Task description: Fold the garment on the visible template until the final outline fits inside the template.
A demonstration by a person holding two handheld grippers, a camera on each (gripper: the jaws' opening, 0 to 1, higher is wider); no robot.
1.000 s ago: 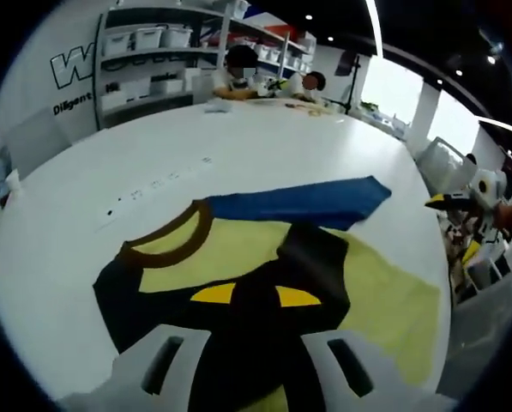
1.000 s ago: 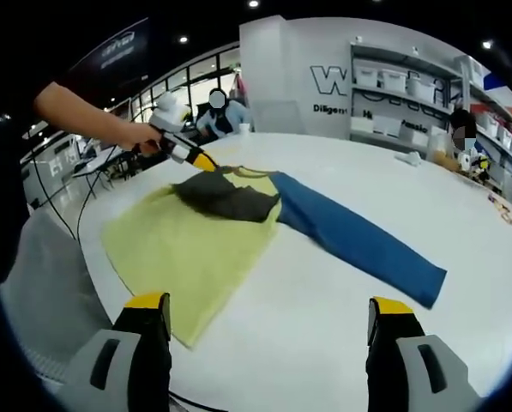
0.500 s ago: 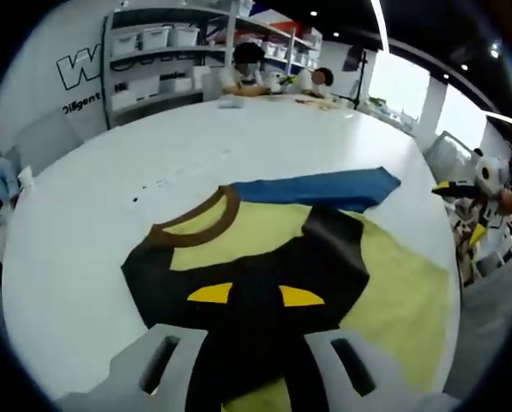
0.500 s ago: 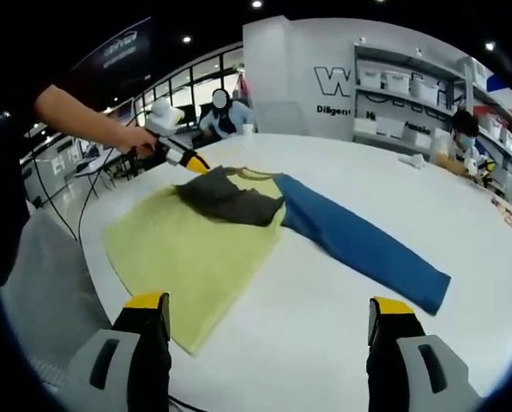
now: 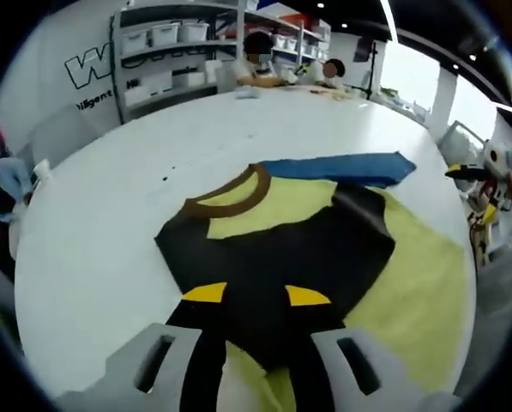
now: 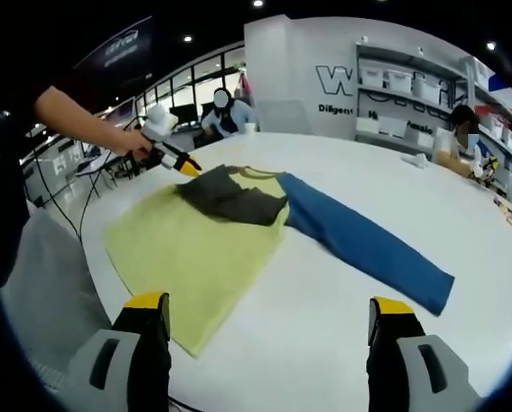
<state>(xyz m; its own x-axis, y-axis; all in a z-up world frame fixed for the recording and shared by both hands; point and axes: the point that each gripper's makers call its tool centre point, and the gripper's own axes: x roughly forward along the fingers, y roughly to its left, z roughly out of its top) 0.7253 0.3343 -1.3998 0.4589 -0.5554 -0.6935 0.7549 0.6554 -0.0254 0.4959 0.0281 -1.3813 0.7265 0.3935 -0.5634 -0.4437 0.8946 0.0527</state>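
A long-sleeved shirt lies flat on the white table (image 5: 93,249), with a yellow body (image 5: 418,283) and a brown collar (image 5: 230,193). Its black sleeve (image 5: 307,249) is folded across the chest, and the blue sleeve (image 5: 341,167) stretches straight out. My left gripper (image 5: 256,295) hovers open over the black sleeve, and yellow cloth shows between its jaws. In the right gripper view the left gripper (image 6: 187,167) sits just off the black sleeve (image 6: 230,197), beside the yellow body (image 6: 195,249) and blue sleeve (image 6: 367,245). My right gripper (image 6: 268,303) is wide open above bare table, holding nothing.
Shelves with white bins (image 5: 161,34) (image 6: 393,81) line the wall. People sit at the table's far end (image 5: 260,64) and another person (image 6: 221,112) sits behind the shirt. The right gripper (image 5: 466,172) shows past the table edge. A bare arm (image 6: 75,116) reaches over the left side.
The left gripper has drawn back a little from the black sleeve's edge, which stays folded on the chest. The right gripper has hardly moved.
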